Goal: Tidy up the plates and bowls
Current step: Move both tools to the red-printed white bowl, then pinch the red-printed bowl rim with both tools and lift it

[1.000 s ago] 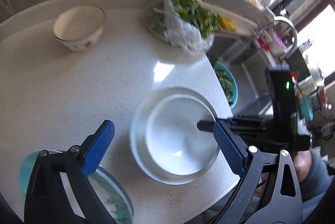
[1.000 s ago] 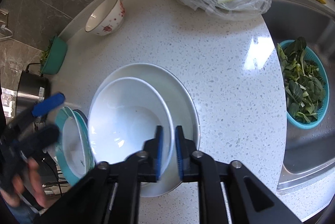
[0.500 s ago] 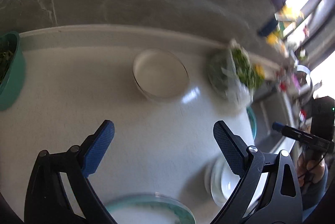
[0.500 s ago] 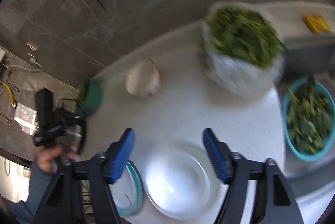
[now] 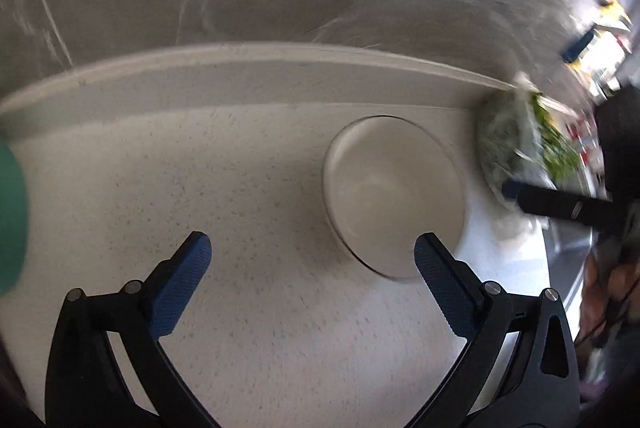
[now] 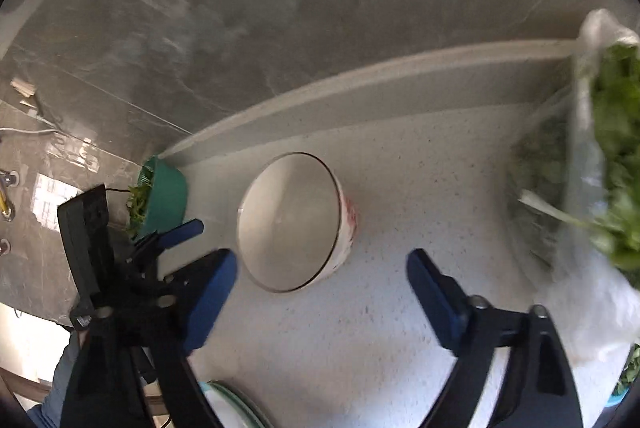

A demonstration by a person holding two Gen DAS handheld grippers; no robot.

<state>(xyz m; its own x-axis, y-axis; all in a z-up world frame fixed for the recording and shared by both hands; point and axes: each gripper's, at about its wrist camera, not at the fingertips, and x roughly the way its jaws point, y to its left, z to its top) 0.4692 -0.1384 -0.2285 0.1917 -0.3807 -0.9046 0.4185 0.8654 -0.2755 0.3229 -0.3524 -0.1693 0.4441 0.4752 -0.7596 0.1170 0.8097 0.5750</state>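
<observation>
Speckled white countertop (image 5: 256,340) runs back to a raised ledge under a grey marbled wall; both wrist views are smeared by motion.

The task's thing in reach is a single white bowl with red floral print (image 6: 294,224). It stands upright on the counter, mouth up, apart from everything else. Being round, it offers no long axis; any point on the rim is equally usable.

Relation to the left gripper (image 5: 312,268): in the left wrist view the bowl (image 5: 394,196) lies at about 1 o'clock from the midpoint of the fingers, with its near rim just beside the tip of the right-hand pad. The jaws are spread fully wide and are opening; nothing is between them.

Relation to the right gripper (image 6: 322,280): in the right wrist view the bowl lies at about 11 o'clock, ahead of the pads and nearer the left-hand one. These jaws are also opening, with only bare counter between them.

Judgement: both grippers face the same bowl; the left appears the nearer.

Outward: a bag of greens (image 6: 604,164) stands at 3 o'clock from the bowl in the right wrist view, a teal basket (image 6: 164,196) at 9 o'clock, and a green-rimmed plate (image 6: 228,404) at 6 o'clock, at the frame's lower edge.
</observation>
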